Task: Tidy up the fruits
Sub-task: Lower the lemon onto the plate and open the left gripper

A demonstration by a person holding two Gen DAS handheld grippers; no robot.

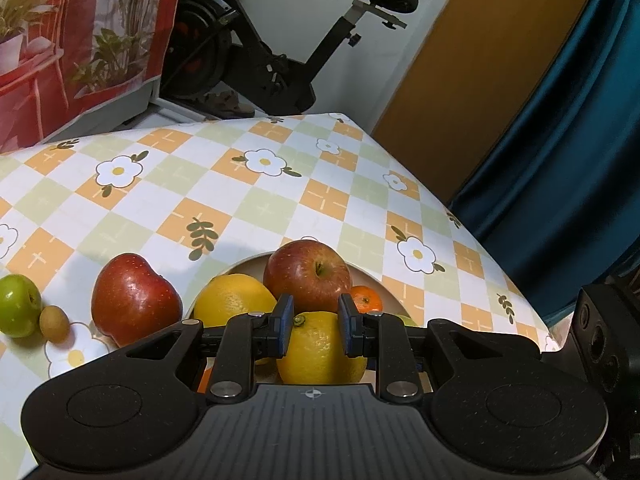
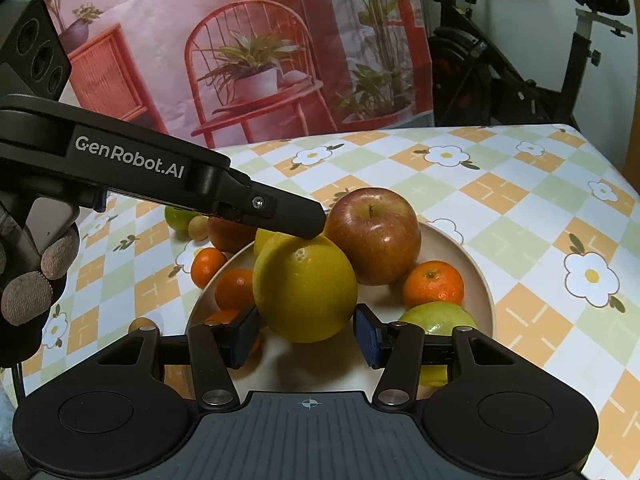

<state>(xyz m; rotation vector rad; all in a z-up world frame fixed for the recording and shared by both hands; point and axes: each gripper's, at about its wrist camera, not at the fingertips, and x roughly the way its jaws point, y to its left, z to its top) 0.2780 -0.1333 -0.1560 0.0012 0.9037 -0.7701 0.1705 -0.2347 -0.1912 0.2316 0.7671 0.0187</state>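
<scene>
A cream plate (image 2: 476, 280) holds a big yellow citrus (image 2: 304, 288), a red apple (image 2: 376, 236), mandarins (image 2: 432, 284) and a green-yellow fruit (image 2: 438, 316). My left gripper (image 1: 314, 328) has its blue pads on either side of the top of the yellow citrus (image 1: 320, 352); in the right wrist view its finger (image 2: 288, 216) rests on that fruit. My right gripper (image 2: 306, 338) is open, its pads just in front of the citrus, holding nothing. A second red apple (image 1: 134, 300), a green fruit (image 1: 18, 306) and a small brown fruit (image 1: 54, 322) lie on the table left of the plate.
The table has a checked flower cloth (image 1: 240, 184); its far edge and right edge are close. A mandarin (image 2: 208, 266) lies on the cloth by the plate's left rim. A printed backdrop (image 2: 248, 52) and an exercise bike (image 1: 280, 52) stand behind.
</scene>
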